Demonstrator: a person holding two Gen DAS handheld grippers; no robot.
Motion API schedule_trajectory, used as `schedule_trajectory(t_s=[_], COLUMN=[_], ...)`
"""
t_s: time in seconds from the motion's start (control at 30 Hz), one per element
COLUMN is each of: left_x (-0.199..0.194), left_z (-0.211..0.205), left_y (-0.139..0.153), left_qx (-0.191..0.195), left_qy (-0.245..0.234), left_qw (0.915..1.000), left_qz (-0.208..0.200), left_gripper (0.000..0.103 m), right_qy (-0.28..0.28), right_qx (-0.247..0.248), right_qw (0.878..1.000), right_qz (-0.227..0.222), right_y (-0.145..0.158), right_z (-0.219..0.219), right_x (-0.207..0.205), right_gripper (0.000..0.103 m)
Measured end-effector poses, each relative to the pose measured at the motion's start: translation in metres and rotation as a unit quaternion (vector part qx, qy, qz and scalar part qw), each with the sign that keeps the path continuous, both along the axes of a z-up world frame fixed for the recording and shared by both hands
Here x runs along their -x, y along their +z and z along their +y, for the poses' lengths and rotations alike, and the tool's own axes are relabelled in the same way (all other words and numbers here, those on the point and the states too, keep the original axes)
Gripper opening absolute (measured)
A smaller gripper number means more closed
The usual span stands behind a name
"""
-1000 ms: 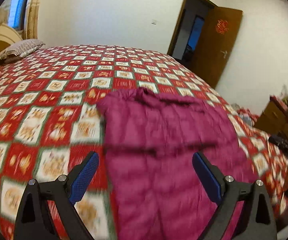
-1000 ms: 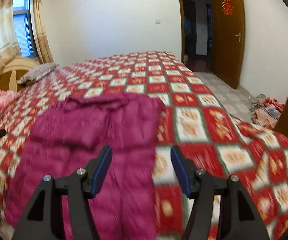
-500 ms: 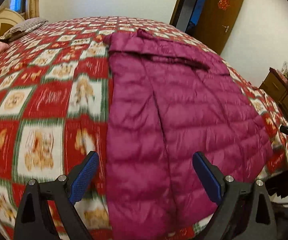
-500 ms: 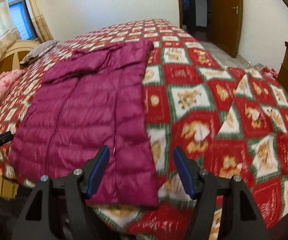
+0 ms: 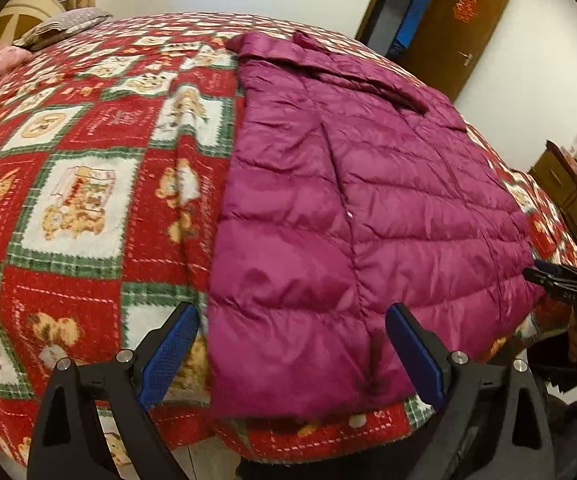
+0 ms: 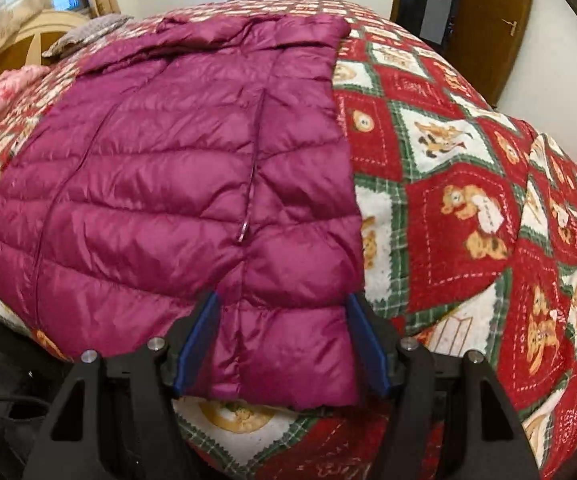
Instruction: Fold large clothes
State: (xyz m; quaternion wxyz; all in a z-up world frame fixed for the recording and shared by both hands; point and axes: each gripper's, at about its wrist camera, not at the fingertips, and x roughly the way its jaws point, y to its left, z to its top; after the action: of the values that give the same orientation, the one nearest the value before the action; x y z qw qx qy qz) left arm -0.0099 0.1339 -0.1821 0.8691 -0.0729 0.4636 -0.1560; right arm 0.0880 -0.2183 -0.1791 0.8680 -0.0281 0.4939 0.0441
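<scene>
A purple puffer jacket (image 5: 368, 200) is lying flat on the bed, on top of a red blanket with teddy bears (image 5: 88, 184), and its bottom edge is sitting near the bed's edge. The left tongs (image 5: 292, 354) are spread wide and hovering by the jacket's bottom left corner, holding nothing. The right tongs (image 6: 282, 346) are spread too, and the jacket's bottom right corner is lying between the 2 blue pads (image 6: 198, 340). A grey pillow (image 5: 64, 26) is resting far back by the headboard (image 5: 28, 6).
</scene>
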Motion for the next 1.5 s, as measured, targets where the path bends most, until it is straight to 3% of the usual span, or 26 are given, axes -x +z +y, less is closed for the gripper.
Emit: schedule_trajectory(t_s=[0.1,0.17,0.23,0.33,0.4,0.43,0.5,0.53,0.7,1.0,1.2,1.37,1.5], left_x=[0.000,0.000,0.002,0.004,0.003,0.002,0.000,0.000,0.007,0.015,0.018,0.023,0.031], left_z=[-0.002,-0.003,-0.001,0.004,0.012,0.016,0.023,0.023,0.004,-0.007,0.004,0.018,0.022], left_y=[-0.002,-0.001,-0.001,0.001,0.002,0.003,0.003,0.004,0.023,0.054,0.072,0.098,0.116], left_qx=[0.001,0.002,-0.004,-0.011,0.002,0.016,0.057,0.073,0.043,0.060,0.095,0.143,0.160], left_qy=[-0.008,-0.015,-0.016,-0.007,0.003,0.007,0.007,0.003,-0.024,-0.060,-0.067,-0.077,-0.087], left_qw=[1.0000,0.9999,0.9999,0.9999,1.0000,0.9998,0.9982,0.9972,0.9985,0.9937,0.9885,0.9776,0.9716], left_qz=[0.004,0.003,0.003,0.003,0.004,0.006,0.015,0.016,-0.023,-0.072,-0.096,-0.133,-0.152], left_gripper=[0.095,0.092,0.079,0.059,0.039,0.034,0.014,0.010,0.006,0.004,0.004,0.004,0.004], right_qy=[0.010,0.009,0.006,0.010,0.015,0.017,0.021,0.020,0.016,0.018,0.017,0.012,0.003], right_qx=[-0.020,-0.038,-0.058,-0.096,-0.114,-0.113,-0.116,-0.118,-0.144,-0.167,-0.182,-0.186,-0.183], right_qw=[1.000,0.999,0.998,0.995,0.993,0.993,0.993,0.993,0.989,0.982,0.979,0.977,0.976], right_qz=[0.012,0.022,0.025,0.027,0.022,0.018,0.006,0.000,-0.041,-0.087,-0.093,-0.105,-0.118], right_y=[-0.005,-0.011,-0.014,-0.011,-0.007,-0.005,0.001,0.004,0.026,0.057,0.069,0.086,0.102], right_z=[0.001,-0.001,-0.005,-0.012,-0.014,-0.014,-0.013,-0.014,-0.021,-0.020,-0.024,-0.035,-0.044], right_x=[0.003,0.002,0.003,0.004,0.008,0.011,0.017,0.020,0.031,0.037,0.041,0.056,0.071], right_gripper=[0.066,0.058,0.049,0.020,0.014,0.013,0.012,0.012,0.011,0.010,0.010,0.010,0.009])
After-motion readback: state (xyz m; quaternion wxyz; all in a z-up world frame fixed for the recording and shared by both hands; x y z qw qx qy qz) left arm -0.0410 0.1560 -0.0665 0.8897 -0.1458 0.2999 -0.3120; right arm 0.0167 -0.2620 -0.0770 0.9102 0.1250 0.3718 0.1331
